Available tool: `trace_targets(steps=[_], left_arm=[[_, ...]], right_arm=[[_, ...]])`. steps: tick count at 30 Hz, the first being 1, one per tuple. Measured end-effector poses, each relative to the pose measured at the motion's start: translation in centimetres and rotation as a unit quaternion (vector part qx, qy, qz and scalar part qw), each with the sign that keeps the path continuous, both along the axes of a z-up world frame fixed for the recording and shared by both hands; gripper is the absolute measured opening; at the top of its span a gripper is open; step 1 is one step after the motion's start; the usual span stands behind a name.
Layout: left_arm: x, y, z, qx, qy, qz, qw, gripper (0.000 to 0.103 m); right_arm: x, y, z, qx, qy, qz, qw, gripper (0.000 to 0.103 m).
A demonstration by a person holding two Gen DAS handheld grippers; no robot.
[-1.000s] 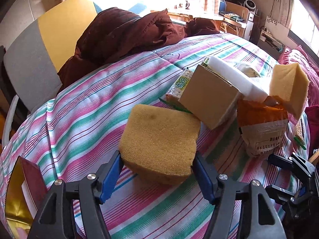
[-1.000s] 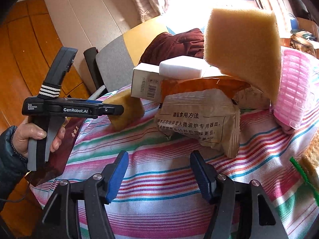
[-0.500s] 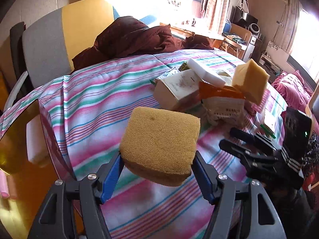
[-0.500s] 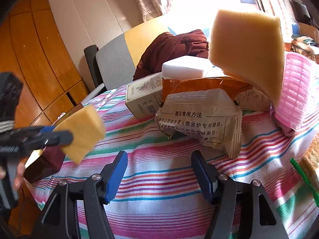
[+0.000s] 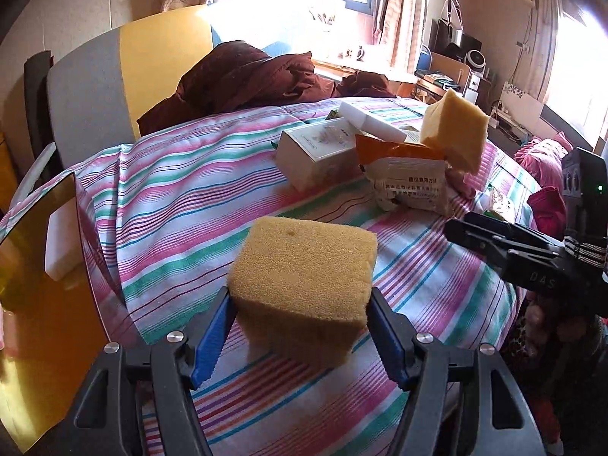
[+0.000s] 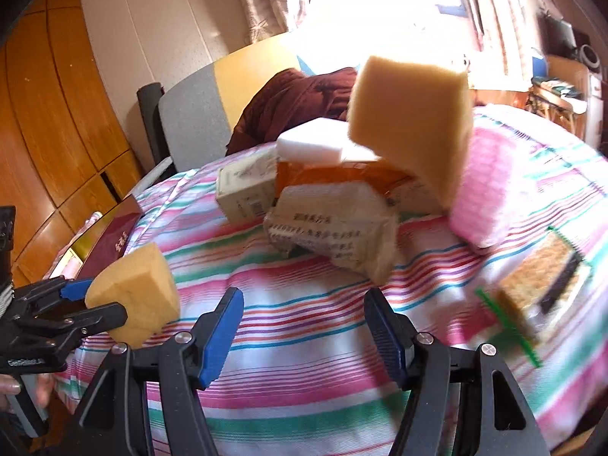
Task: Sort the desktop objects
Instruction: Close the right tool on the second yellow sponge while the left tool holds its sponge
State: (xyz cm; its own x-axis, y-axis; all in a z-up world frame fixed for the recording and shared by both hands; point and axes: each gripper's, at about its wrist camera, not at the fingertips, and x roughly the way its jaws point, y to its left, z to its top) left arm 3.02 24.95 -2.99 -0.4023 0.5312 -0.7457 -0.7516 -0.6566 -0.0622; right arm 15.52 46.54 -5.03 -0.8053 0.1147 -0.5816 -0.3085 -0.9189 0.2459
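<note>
Left gripper (image 5: 300, 336): fingers pinch sponge (image 5: 304, 281) by its sides, held above striped worktop (image 5: 182, 205), likely carrying for sorting. Right gripper (image 6: 304, 332): fingers wide apart, empty. Far: box (image 5: 315, 152), snack bag (image 5: 410, 186), second sponge (image 5: 456, 133) piled.

Background around me: cloth, chair, jacket, room furniture.
Pink, green and white striped cloth (image 5: 182, 205) covers the surface in front of me. Behind it stands a grey-and-yellow padded chair (image 5: 87, 91) with a crumpled maroon jacket (image 5: 243, 76) heaped against its back. Patterned beige curtains (image 5: 402, 7) hang by the bright window, with a white mug (image 5: 357, 52) on the sill. Orange-brown wooden panelled cabinet (image 6: 49, 114) stands to my left.
</note>
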Motion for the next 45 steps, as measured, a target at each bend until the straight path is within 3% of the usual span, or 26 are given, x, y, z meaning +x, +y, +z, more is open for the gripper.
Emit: trace_targets(steps=[5,7,8,10,13,16,26,29,30,38,45], left_arm=[[-0.7,-0.1,0.0,0.035,-0.011,0.007,0.9993,0.072],[-0.8,-0.2,0.1,0.051,-0.008,0.005,0.9987,0.073],[-0.8,-0.2,0.0,0.054,-0.009,0.002,0.9985,0.075],[-0.9,0.1,-0.4,0.056,-0.021,-0.009,0.9982,0.075],[-0.8,0.5,-1.4,0.053,-0.038,-0.016,0.9978,0.075],[-0.6,0.8,-1.9,0.052,-0.038,-0.015,0.9978,0.075],[-1.0,0.7,-2.7,0.062,-0.059,-0.014,0.9962,0.075],[-1.1,0.6,-2.9,0.066,-0.065,-0.014,0.9956,0.075],[-1.1,0.6,-3.0,0.067,-0.067,-0.013,0.9954,0.075],[-1.1,0.6,-3.0,0.074,-0.065,-0.010,0.9951,0.075],[-0.5,0.1,-2.1,0.087,-0.049,-0.008,0.9950,0.071]], right_arm=[[1.8,0.6,3.6,0.072,0.026,-0.041,0.996,0.073],[1.8,0.7,5.0,0.120,0.031,-0.052,0.991,0.088],[1.8,0.8,5.7,0.145,0.033,-0.058,0.987,0.091],[1.1,0.5,6.6,0.213,0.020,-0.052,0.976,0.099],[-0.4,-0.1,7.0,0.316,-0.013,-0.020,0.948,0.102],[-2.0,0.3,6.7,0.368,-0.054,0.019,0.928,0.103],[-5.6,2.5,5.2,0.397,-0.141,0.096,0.902,0.101],[-6.0,2.7,4.6,0.410,-0.159,0.112,0.891,0.084],[-6.1,2.8,4.4,0.414,-0.167,0.110,0.888,0.071],[-4.6,3.3,5.7,0.391,-0.131,0.065,0.909,0.066],[-2.6,2.9,8.6,0.308,-0.063,0.033,0.949,0.066]])
